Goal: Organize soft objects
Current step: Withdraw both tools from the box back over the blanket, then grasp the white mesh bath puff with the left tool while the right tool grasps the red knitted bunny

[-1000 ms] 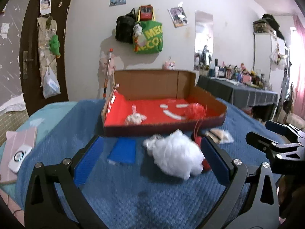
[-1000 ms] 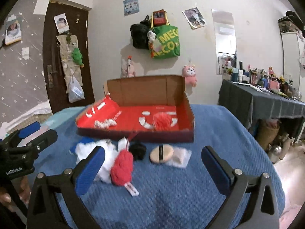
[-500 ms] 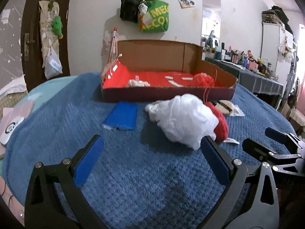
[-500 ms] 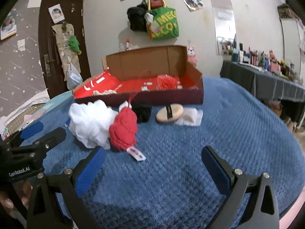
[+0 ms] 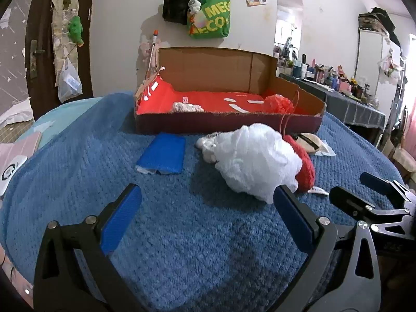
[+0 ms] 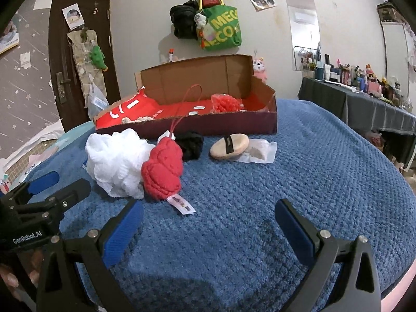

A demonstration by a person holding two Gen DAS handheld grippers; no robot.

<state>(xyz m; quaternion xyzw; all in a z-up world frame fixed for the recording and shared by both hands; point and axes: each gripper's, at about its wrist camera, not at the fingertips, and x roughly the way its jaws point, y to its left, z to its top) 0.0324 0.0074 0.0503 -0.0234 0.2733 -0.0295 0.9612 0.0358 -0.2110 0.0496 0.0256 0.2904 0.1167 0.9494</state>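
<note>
A white mesh puff [image 5: 256, 160] [image 6: 115, 162] lies on the blue blanket with a red plush [image 6: 162, 171] [image 5: 305, 167] leaning against it. Behind them sit a black soft ball [image 6: 191, 144], a tan powder puff [image 6: 228, 147] and a blue cloth [image 5: 162, 153]. The cardboard box [image 5: 228, 123] [image 6: 234, 126] holds a red mesh ball [image 5: 278, 104] [image 6: 225, 102] and a small beige piece [image 5: 187, 108]. My left gripper [image 5: 206, 219] [image 6: 58, 186] stands open just before the white puff. My right gripper [image 6: 209, 226] [image 5: 364, 189] is open near the red plush, holding nothing.
A clear plastic wrapper [image 6: 260, 152] lies beside the powder puff. A pink case with a white device [image 5: 11, 167] rests at the blanket's left edge. A dark table [image 6: 364, 106] crowded with bottles stands to the right, a door [image 6: 80, 59] to the left.
Both grippers have dropped lower and come nearer to the blanket, so the white puff and red plush loom larger. The objects themselves have not moved.
</note>
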